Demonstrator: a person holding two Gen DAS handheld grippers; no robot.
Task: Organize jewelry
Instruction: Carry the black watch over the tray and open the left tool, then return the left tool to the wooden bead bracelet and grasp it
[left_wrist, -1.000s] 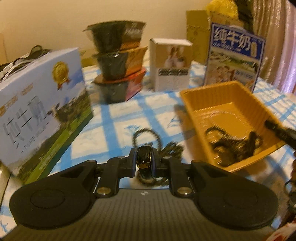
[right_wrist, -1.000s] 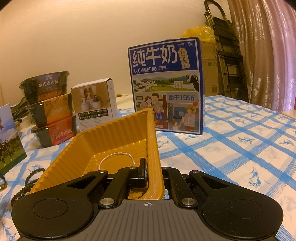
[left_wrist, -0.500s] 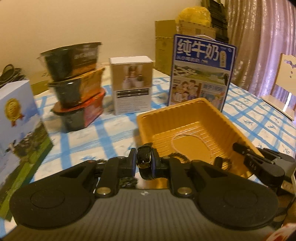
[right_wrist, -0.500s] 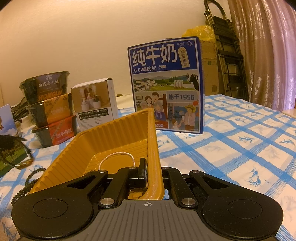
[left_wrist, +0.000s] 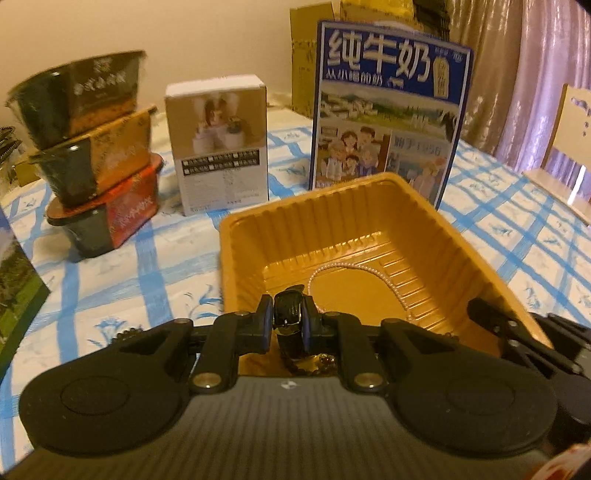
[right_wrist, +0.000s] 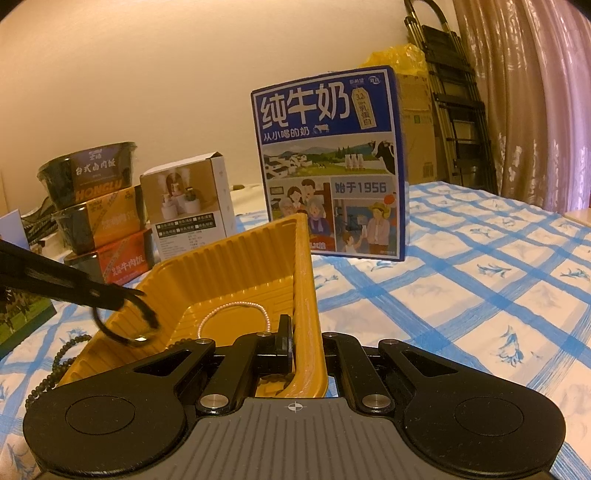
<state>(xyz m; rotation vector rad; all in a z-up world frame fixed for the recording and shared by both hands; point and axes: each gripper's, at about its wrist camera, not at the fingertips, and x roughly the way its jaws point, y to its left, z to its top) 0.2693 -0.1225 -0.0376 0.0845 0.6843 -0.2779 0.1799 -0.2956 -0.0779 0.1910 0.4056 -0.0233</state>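
Observation:
My left gripper (left_wrist: 289, 320) is shut on a black watch strap (left_wrist: 291, 345) with a gold buckle. It holds the strap over the near left part of the yellow tray (left_wrist: 332, 192). In the right wrist view the left gripper (right_wrist: 135, 295) reaches in from the left, and the strap (right_wrist: 122, 332) hangs as a loop above the tray's left wall. A pearl necklace (left_wrist: 391, 284) lies on the tray floor, and dark beads (left_wrist: 321, 363) lie nearer me. My right gripper (right_wrist: 304, 339) is shut on the tray's right wall (right_wrist: 304, 280). A dark bead string (right_wrist: 55, 365) lies on the cloth left of the tray.
Behind the tray stand a blue milk carton box (right_wrist: 328, 158), a small white box (right_wrist: 188, 210) and three stacked food bowls (right_wrist: 96, 210). A second milk box (left_wrist: 14, 280) is at the left. A folded ladder (right_wrist: 454, 110), curtain and chair (left_wrist: 569, 140) stand at the right.
My left gripper has carried the black strap rightward, from above the bead string on the cloth to over the tray. The right gripper has kept still on the tray wall.

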